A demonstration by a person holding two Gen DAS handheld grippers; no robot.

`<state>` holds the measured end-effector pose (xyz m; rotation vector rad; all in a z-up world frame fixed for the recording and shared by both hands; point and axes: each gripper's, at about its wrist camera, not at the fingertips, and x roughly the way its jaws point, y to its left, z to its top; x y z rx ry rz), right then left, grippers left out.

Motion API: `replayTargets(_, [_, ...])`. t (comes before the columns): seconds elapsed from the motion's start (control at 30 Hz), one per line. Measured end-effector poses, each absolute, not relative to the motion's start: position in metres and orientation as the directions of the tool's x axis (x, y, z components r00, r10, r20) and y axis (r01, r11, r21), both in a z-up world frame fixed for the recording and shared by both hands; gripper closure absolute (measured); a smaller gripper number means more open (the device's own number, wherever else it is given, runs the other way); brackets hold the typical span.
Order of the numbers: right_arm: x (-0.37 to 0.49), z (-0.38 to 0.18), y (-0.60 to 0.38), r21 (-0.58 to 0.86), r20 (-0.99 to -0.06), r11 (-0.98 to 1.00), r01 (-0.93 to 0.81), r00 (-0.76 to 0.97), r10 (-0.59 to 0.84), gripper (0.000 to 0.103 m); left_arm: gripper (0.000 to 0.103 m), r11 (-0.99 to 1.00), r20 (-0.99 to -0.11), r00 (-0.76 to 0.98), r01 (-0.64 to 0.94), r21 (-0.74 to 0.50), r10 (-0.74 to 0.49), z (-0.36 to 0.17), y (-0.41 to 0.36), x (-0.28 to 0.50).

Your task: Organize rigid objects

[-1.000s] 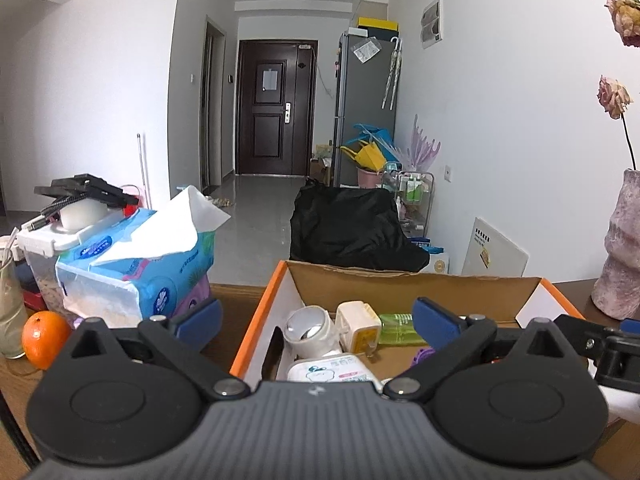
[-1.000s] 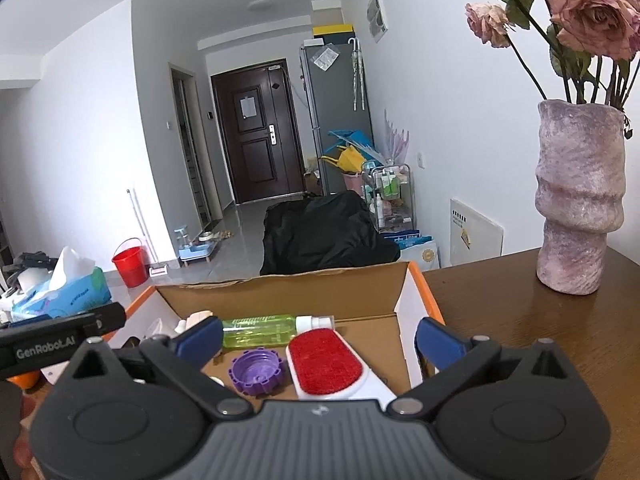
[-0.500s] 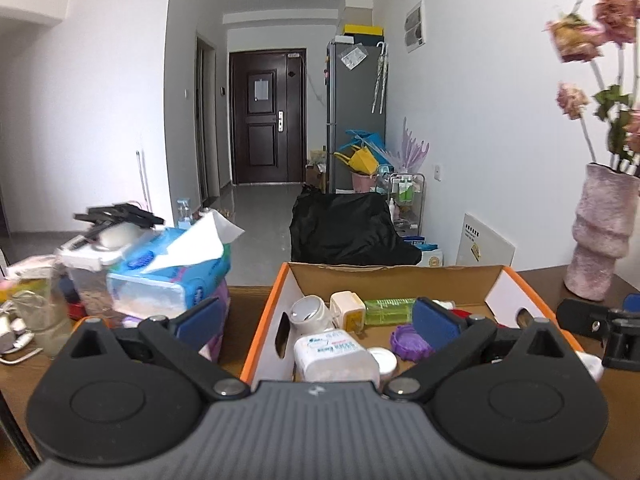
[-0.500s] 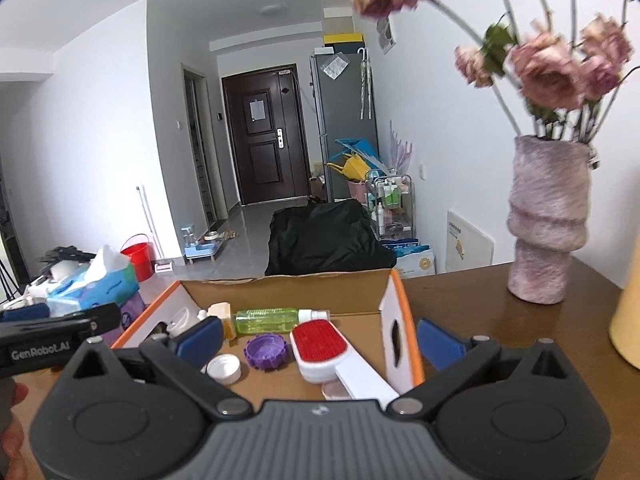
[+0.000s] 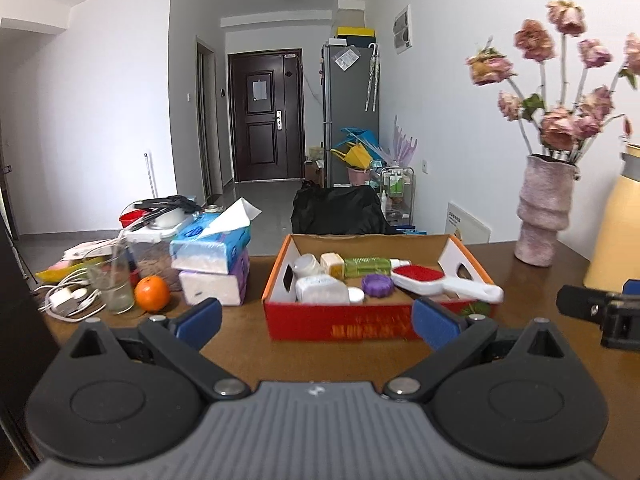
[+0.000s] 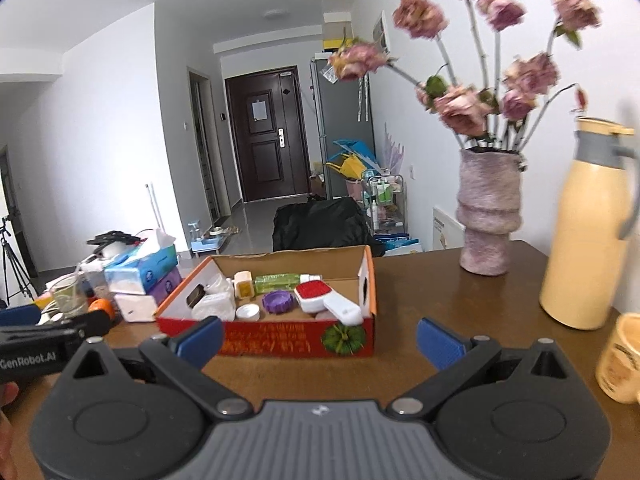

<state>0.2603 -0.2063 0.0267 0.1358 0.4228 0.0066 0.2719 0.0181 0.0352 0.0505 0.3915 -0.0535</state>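
A red and orange cardboard box (image 5: 340, 320) (image 6: 280, 342) stands on the brown table. It holds a white bottle (image 5: 322, 289), a green bottle (image 5: 366, 267), a purple lid (image 5: 378, 285) (image 6: 279, 302), a red-padded white brush (image 5: 432, 278) (image 6: 326, 302) and small white pieces. My left gripper (image 5: 316, 320) is open and empty, held back in front of the box. My right gripper (image 6: 318, 340) is open and empty, also in front of the box, and shows at the right edge of the left wrist view (image 5: 600, 312).
Left of the box are stacked tissue packs (image 5: 214, 264), an orange (image 5: 152, 293), a glass (image 5: 110, 286) and cables (image 5: 66, 300). Right of it stand a vase of dried roses (image 6: 488, 216), a yellow thermos (image 6: 584, 232) and a yellow mug (image 6: 622, 364).
Both grippers have pulled back and up from the box. The whole box and the table in front of it now show. Both stay open and empty.
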Motion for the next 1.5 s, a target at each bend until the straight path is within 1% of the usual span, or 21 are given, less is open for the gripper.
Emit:
replayTargets(0.23, [0.161,0.038,-0.210,0.122,-0.389,0.992,0.023,0.921,0.027,0.000,0.000,0.998,-0.376,0.926,0.047,0.044,-0.027,0.039,0.019,0.174])
replayTargets(0.5, [0.081,0.037,-0.207,0.094,-0.409,0.995,0.017,0.912,0.023,0.000,0.000,0.999,-0.420,0.908,0.027,0.038,-0.009,0.029,0.021,0.091])
replayTargets(0.63, [0.066,0.036,-0.205,0.088,-0.434,0.995,0.038,0.901,0.004,0.000,0.000,0.999,-0.447,0.895,0.018,0.030,-0.002,0.023,0.024,0.081])
replayTargets(0.8, [0.060,0.038,-0.204,0.086,-0.420,0.996,0.024,0.907,0.014,0.000,0.000,0.999,-0.438,0.899,0.017,0.030,-0.002,0.024,0.024,0.075])
replayTargets(1.5, [0.062,0.036,-0.204,0.085,-0.421,0.996,0.027,0.907,0.012,0.000,0.000,0.999,-0.438,0.899,0.031,0.025,-0.016,0.028,0.020,0.072])
